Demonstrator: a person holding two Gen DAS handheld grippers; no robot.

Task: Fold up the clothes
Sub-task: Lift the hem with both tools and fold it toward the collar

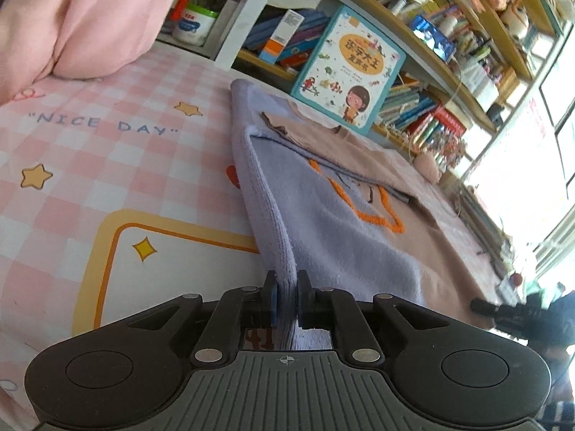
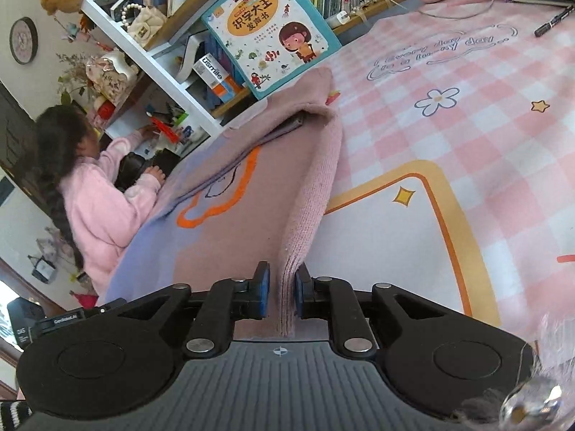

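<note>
A knit sweater (image 1: pixel 341 215) in lavender and dusty pink, with an orange outline on it, lies folded on the pink checked cloth (image 1: pixel 107 143). In the left wrist view my left gripper (image 1: pixel 286 298) is shut on the sweater's lavender folded edge, which runs away from the pads. In the right wrist view the sweater's (image 2: pixel 233 233) pink ribbed edge stands between the pads of my right gripper (image 2: pixel 282 287). It lies against the right pad, and a gap shows at the left pad (image 2: pixel 264 287), so this gripper is open around it.
A children's picture book (image 2: pixel 273 25) leans on a crowded bookshelf (image 1: pixel 431 115) just beyond the sweater. A pink pillow (image 1: pixel 82 18) lies far left. A person in a pink top (image 2: pixel 104 208) sits at the cloth's left side. A black marker (image 2: pixel 553 21) lies far right.
</note>
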